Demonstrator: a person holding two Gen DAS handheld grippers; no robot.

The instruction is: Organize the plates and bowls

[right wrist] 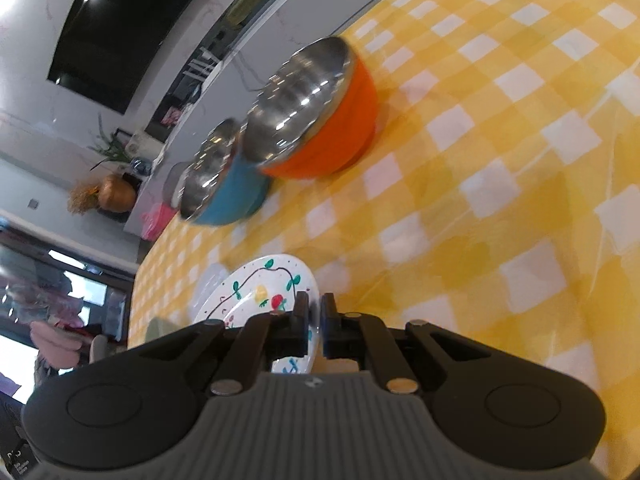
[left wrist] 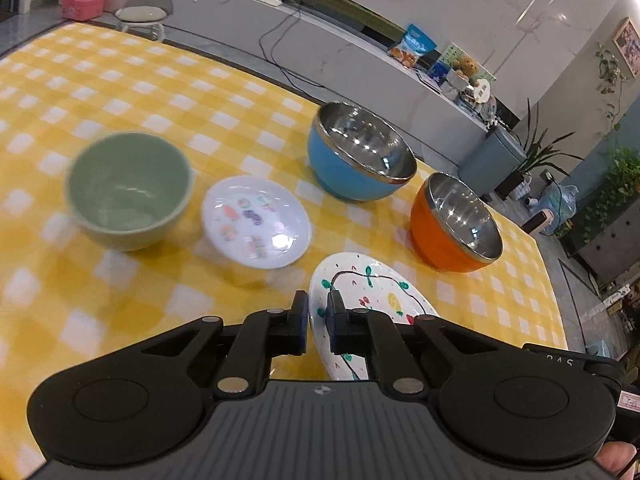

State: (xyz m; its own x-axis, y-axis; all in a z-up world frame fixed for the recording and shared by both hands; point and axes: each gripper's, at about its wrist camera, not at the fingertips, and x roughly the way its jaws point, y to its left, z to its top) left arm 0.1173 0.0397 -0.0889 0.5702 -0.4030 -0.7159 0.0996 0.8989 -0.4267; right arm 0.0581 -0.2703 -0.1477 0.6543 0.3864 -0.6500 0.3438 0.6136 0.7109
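A white plate with a painted vine and fruit (left wrist: 376, 288) is held above the yellow checked tablecloth (left wrist: 140, 320). My left gripper (left wrist: 318, 304) is shut on its left rim, and my right gripper (right wrist: 314, 308) is shut on the opposite rim of the same plate (right wrist: 260, 292). On the cloth beyond stand a green bowl (left wrist: 128, 192), a small white saucer with coloured pictures (left wrist: 256, 222), a blue steel-lined bowl (left wrist: 360, 154) and an orange steel-lined bowl (left wrist: 454, 224). The right wrist view shows the orange bowl (right wrist: 320, 116) in front of the blue bowl (right wrist: 224, 180).
A long grey counter (left wrist: 280, 28) with cables, snack bags and a pink box (left wrist: 82, 0) runs behind the table. A stool (left wrist: 142, 16) stands by it. Potted plants and a cabinet are on the right, past the table edge (left wrist: 548, 264).
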